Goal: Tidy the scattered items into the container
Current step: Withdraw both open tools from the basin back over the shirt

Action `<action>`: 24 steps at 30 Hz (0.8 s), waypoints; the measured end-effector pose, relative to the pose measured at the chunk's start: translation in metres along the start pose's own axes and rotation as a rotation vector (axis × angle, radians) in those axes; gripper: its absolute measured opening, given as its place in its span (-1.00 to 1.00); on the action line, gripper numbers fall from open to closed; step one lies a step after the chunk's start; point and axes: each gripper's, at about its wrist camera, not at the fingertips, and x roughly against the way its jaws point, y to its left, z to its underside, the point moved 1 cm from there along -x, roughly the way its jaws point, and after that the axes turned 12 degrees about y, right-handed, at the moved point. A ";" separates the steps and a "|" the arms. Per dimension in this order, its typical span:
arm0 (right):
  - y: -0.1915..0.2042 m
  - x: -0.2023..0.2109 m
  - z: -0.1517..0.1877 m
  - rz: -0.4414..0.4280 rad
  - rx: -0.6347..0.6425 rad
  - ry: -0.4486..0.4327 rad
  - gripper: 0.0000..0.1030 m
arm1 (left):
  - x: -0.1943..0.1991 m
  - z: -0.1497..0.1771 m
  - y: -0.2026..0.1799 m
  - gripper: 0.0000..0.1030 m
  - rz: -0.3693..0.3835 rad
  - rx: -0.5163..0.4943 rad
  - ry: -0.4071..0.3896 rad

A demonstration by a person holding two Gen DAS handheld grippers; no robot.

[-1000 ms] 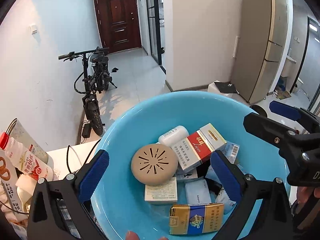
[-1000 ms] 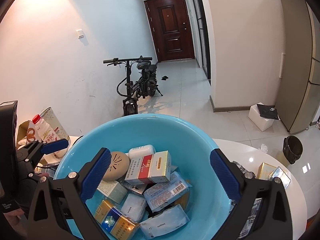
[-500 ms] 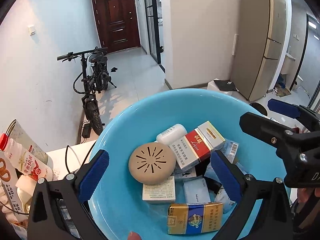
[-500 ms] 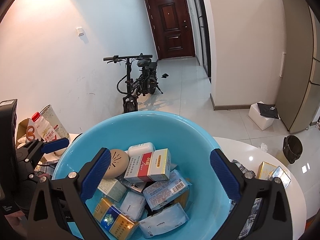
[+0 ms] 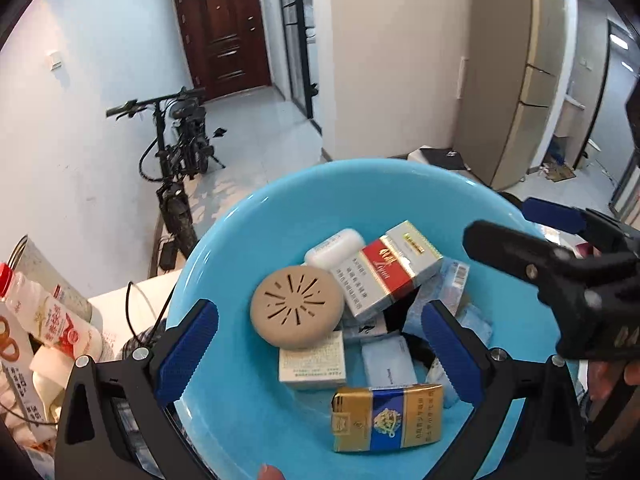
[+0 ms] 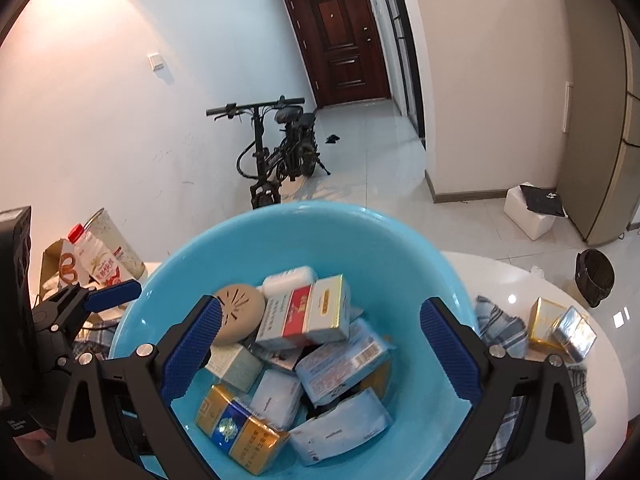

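1. A light blue plastic basin (image 5: 248,412) fills the lower part of both wrist views; the near rim lies under each claw and the bowl spreads out ahead between the fingers.
2. The left gripper (image 5: 320,354) has its blue-padded fingers spread wide with nothing between them; the left pad (image 5: 188,354) hangs over the basin's left rim.
3. The right gripper (image 6: 320,354) is likewise spread wide and holds nothing. In the left view it shows as a black body to the right, over the basin's right side.
4. Only the right view shows the white round table (image 6: 532,284) to the right of the basin, with a blue checked cloth (image 6: 500,324) and a gold and a silver box (image 6: 560,328) lying on it, outside the basin.
5. Only the left view shows a fingertip (image 5: 269,473) at the basin's near rim, below the claw.
6. To the left of both claws stands a white drink bottle with a red cap (image 6: 98,260).
7. Inside the basin, ahead of the claws: a tan round vented disc (image 5: 297,306), touching a red, white and silver cigarette pack (image 5: 384,270) on its right, with a white rounded case (image 5: 334,249) behind them.
8. Nearest the claws lies a gold and blue cigarette pack (image 5: 388,418); beside it are a small pale box (image 5: 312,360) and white sachets (image 6: 340,428), seen more fully from the right.
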 end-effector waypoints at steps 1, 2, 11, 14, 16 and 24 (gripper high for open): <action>0.001 0.001 0.001 0.010 0.003 0.002 0.93 | -0.001 0.000 0.001 1.00 -0.002 0.007 0.006; 0.002 0.002 0.001 0.019 0.009 0.005 0.93 | 0.000 0.001 0.001 1.00 -0.002 0.012 0.008; 0.012 0.024 0.016 0.051 0.058 0.018 0.93 | 0.017 0.014 0.000 1.00 -0.010 0.053 -0.003; 0.015 0.030 0.023 0.059 0.069 0.018 0.92 | 0.021 0.022 -0.005 1.00 -0.018 0.048 0.002; 0.018 0.033 0.029 0.061 0.075 0.023 0.92 | 0.024 0.026 -0.007 1.00 -0.021 0.049 0.001; 0.027 0.056 0.049 0.079 0.087 0.014 0.92 | 0.045 0.047 -0.020 1.00 -0.017 0.030 -0.004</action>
